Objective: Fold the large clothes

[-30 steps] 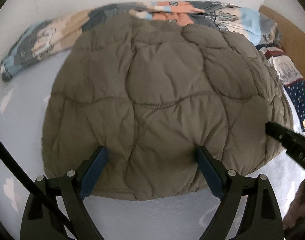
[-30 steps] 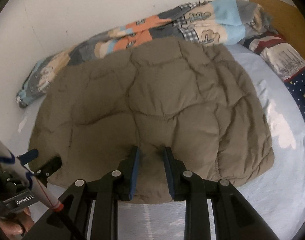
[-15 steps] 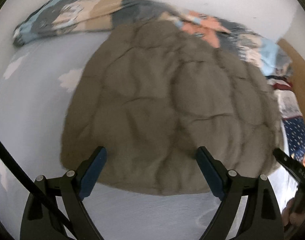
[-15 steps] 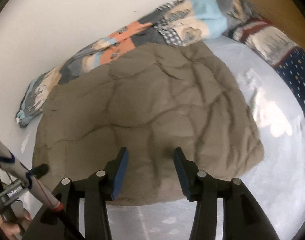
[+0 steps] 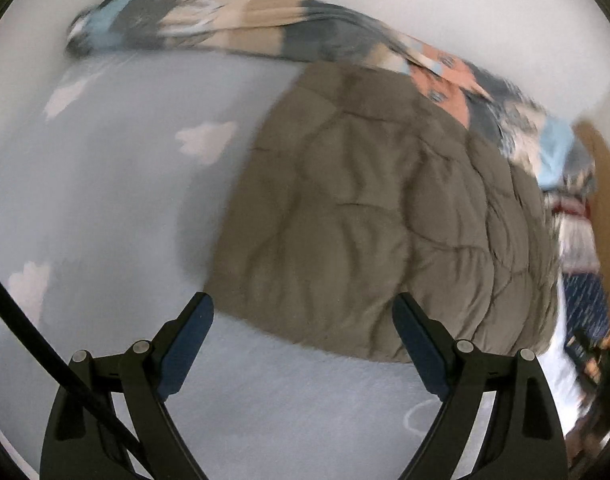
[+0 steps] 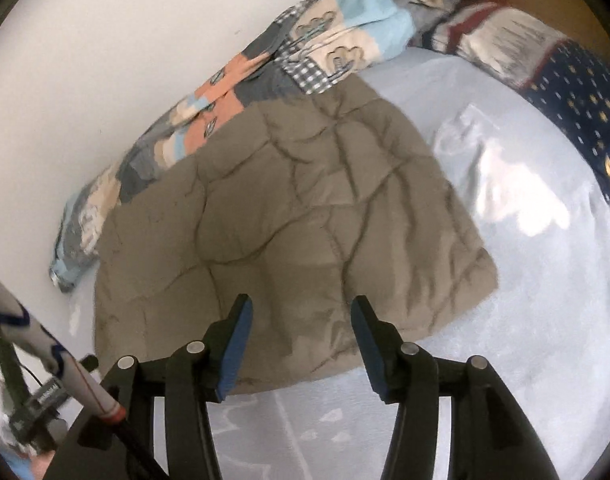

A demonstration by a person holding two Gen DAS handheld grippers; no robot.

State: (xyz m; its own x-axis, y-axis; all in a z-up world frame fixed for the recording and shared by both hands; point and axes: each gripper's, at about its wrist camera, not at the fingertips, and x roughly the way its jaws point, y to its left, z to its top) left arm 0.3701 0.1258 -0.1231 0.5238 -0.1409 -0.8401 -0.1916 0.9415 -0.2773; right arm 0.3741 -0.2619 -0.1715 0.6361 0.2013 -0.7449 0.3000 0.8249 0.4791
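The olive quilted jacket [image 6: 289, 236] lies folded into a rough rectangle on the pale blue bed sheet [image 6: 525, 300], filling the centre of the right wrist view and the centre-right of the left wrist view. Its far edge touches a patchwork blanket [image 6: 337, 44] bunched along the white wall [image 6: 105, 40] at the top of the frame; a navy patterned cloth [image 6: 577, 96] lies in the upper right.

The right gripper [image 6: 301, 332] hovers over the near hem with nothing between its fingers [image 6: 237, 332]; its jaws have just been opening and now stand partly apart, clear of the fabric. The left gripper [image 5: 303, 344] is spread wide, its blue-padded fingers [image 5: 419, 340] framing the near hem of the jacket [image 5: 369, 216] without touching it. Neither tool holds anything.

The fold looks close to done, and the risks come from that puffy filling. The padded layers may spring back and loosen the stack if nothing presses them flat. If another fold is intended, a grab at the hem could catch only the top layer, so the lower layers slide and the rectangle skews. The far edge sits against the blanket, so dragging or lifting the jacket could snag and pull that cloth along. The left view is heavily blurred, so the exact hem position there is hard to judge, and a quick pinch could miss the edge or bite the sheet instead.
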